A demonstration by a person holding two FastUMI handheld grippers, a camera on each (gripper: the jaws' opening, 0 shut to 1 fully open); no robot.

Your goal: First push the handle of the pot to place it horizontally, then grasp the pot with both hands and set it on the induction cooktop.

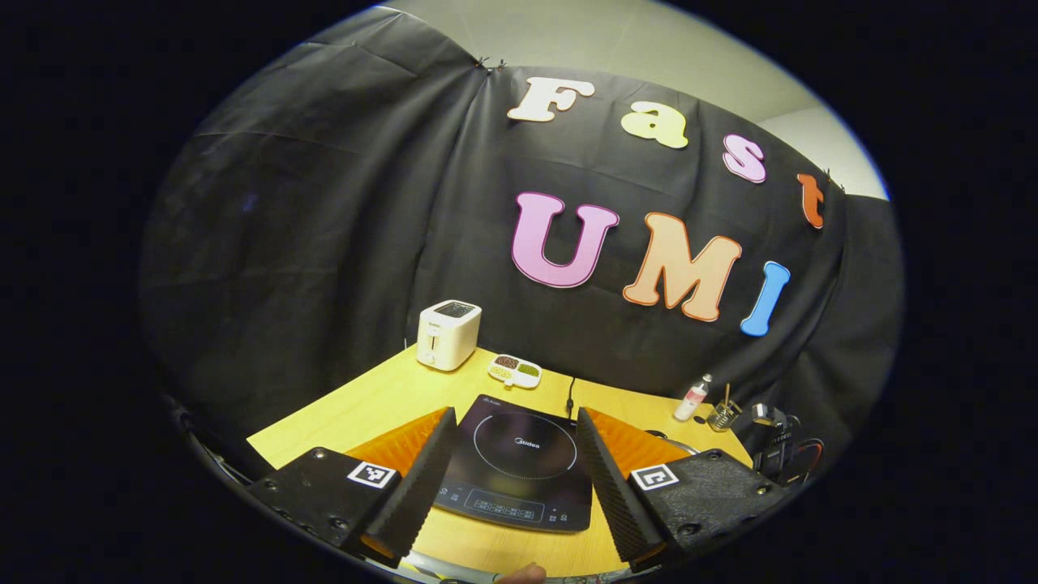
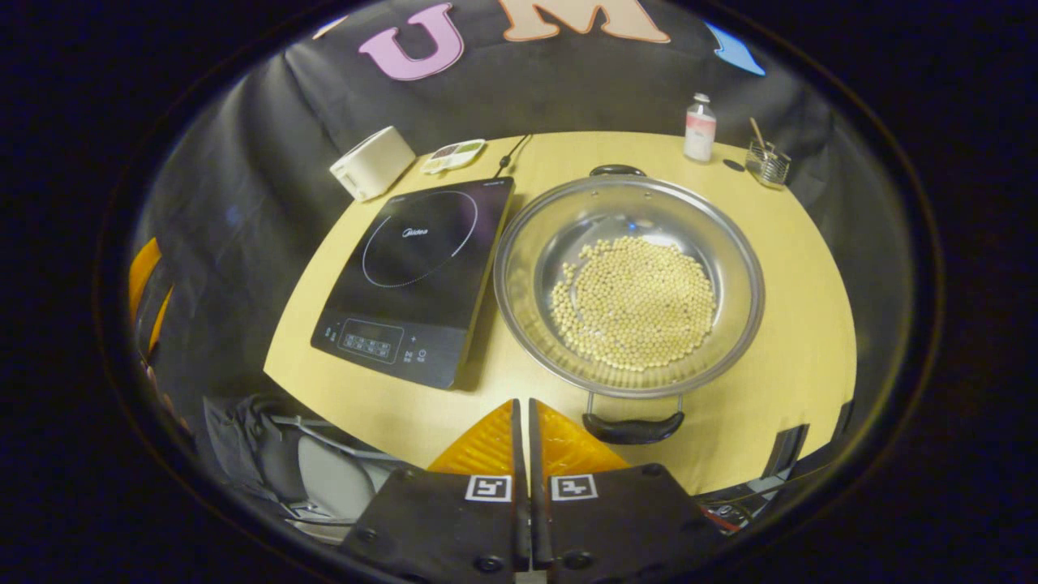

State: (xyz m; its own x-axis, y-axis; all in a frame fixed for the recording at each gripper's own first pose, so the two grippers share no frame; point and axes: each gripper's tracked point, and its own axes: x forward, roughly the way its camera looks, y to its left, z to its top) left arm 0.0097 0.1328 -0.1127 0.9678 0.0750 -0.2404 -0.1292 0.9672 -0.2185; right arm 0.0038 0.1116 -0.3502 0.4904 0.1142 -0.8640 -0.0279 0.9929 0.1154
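Pot (image 2: 631, 284) of beans on desk (image 2: 803, 268) just right of induction cooktop (image 2: 418, 268), near handle (image 2: 633, 427) unpushed; right hand-held gripper (image 2: 523, 426) closed, empty, beside it; left hand-held gripper (image 1: 512, 462) wide apart, empty; next: nudge handle.

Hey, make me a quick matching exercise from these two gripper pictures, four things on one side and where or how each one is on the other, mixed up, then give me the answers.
Things:
1. pot
2. induction cooktop
3. left tongs
4. right tongs

States:
A. bare black glass top, nothing standing on it
B. closed, fingers together, holding nothing
C. on the table beside the cooktop, holding pale beans
D. wide open, fingers framing the cooktop

Pairs: 1-C, 2-A, 3-D, 4-B
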